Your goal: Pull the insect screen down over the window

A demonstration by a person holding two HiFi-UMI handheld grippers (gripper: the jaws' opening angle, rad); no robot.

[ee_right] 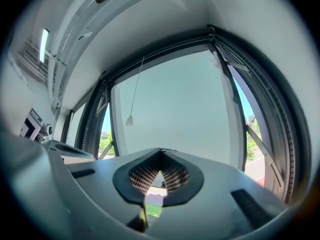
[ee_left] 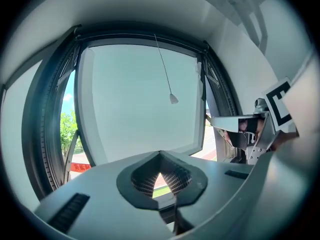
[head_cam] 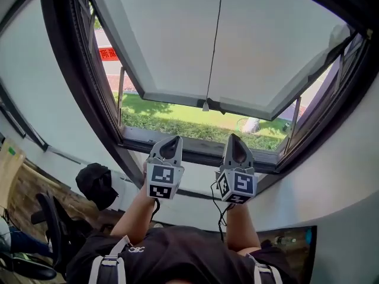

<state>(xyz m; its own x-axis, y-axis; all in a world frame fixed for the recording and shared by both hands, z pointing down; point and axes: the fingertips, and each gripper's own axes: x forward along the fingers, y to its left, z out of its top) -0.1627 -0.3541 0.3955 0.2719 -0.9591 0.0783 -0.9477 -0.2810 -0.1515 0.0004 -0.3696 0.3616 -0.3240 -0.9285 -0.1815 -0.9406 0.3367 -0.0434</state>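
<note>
A dark-framed window (head_cam: 80,93) fills the head view, its pale sash (head_cam: 177,40) swung outward. A thin pull cord (head_cam: 217,34) hangs down the middle and ends in a small grey knob (head_cam: 205,106). The knob also shows in the left gripper view (ee_left: 173,99) and the right gripper view (ee_right: 129,120). No screen mesh is drawn over the opening. My left gripper (head_cam: 172,139) and right gripper (head_cam: 234,136) are side by side below the sill, pointing up at the window, both shut with nothing in them. The knob hangs above and between them, untouched.
The lower window frame (head_cam: 195,149) runs just beyond the gripper tips. Grass (head_cam: 177,120) and a red banner (head_cam: 108,54) lie outside. At lower left are a black office chair (head_cam: 53,229), a black bag or cap (head_cam: 96,184) and a wooden desk (head_cam: 29,188).
</note>
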